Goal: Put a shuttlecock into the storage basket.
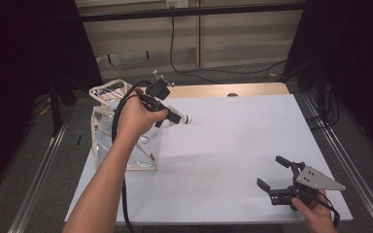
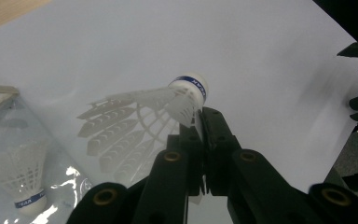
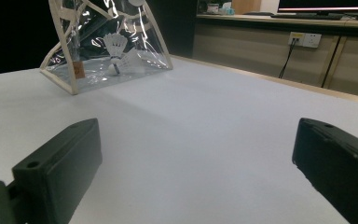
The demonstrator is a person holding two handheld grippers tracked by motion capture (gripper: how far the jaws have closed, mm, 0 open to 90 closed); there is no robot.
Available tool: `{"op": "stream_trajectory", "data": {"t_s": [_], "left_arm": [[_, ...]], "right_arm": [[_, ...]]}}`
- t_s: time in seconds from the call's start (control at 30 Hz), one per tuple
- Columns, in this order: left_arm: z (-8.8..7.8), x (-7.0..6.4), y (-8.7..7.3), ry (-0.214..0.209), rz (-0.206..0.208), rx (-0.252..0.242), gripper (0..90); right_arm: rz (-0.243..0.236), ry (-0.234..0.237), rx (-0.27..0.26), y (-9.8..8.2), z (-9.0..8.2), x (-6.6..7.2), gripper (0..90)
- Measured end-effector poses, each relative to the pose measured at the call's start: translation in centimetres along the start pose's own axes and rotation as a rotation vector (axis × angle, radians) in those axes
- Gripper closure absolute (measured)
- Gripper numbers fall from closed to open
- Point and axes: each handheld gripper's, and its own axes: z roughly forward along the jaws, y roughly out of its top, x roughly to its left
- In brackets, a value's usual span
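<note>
A white shuttlecock (image 2: 168,105) sits near the centre of the left gripper view, its feather skirt pinched between the closed jaws of the left gripper (image 2: 204,122), its cork tip pointing up and right. In the high view the same gripper (image 1: 177,116) is held above the table's left part, beside a clear bag with pale trim (image 1: 108,127) at centre left. Inside that bag lies another shuttlecock (image 2: 25,179), lower left of the left gripper view. The right gripper (image 1: 274,174), lower right of the high view, has its jaws spread wide with nothing between them, over the white table (image 1: 233,145).
</note>
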Motion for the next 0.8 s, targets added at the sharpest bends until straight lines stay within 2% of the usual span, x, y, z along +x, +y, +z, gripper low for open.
{"op": "stream_trajectory", "data": {"t_s": [0.27, 0.37, 0.8], "left_arm": [[-0.8, 0.0, 0.2, 0.012, -0.013, -0.005, 87.7], [-1.1, 0.1, 0.3, 0.02, -0.006, -0.001, 87.7], [-2.4, 1.1, 0.4, 0.041, -0.047, -0.006, 87.7]], "right_arm": [[-0.001, -0.002, 0.0, 0.0, 0.0, 0.0, 0.8], [-0.003, -0.002, -0.001, 0.0, 0.0, 0.0, 0.8], [-0.001, -0.002, -0.006, 0.0, -0.1, 0.0, 0.8]]}}
